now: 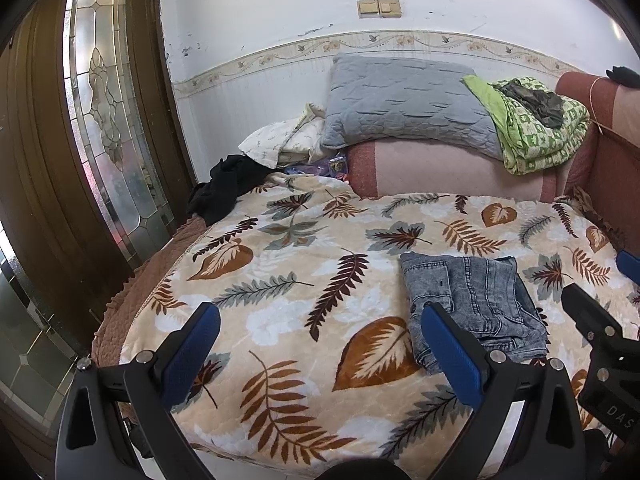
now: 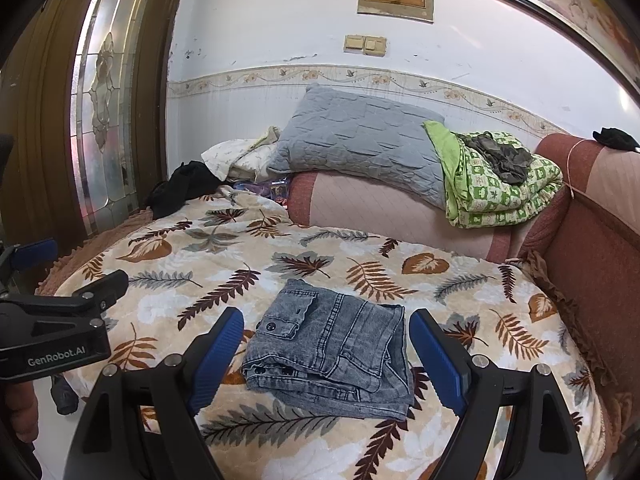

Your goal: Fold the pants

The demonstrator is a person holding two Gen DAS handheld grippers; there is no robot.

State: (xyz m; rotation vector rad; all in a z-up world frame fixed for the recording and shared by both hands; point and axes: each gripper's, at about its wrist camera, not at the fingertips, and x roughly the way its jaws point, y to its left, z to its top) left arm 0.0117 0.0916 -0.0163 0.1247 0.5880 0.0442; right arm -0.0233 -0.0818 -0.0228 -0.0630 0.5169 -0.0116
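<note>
1. The left tongs (image 1: 320, 344) were held apart over the leaf-print blanket (image 1: 280, 280), nothing between the pads; being clear of the cloth, they were judged done with it.
2. The pants (image 2: 332, 348), grey-blue denim, were seen folded into a compact stack on the bed, at about two o'clock from the left tongs, waistband nearest the cameras.
3. The right tongs (image 2: 326, 354) were spread wide, framing the stack without touching it, apparently released.
4. A grey pillow (image 2: 360, 140) and green quilt (image 2: 500, 184) lay well apart at twelve o'clock.
</note>
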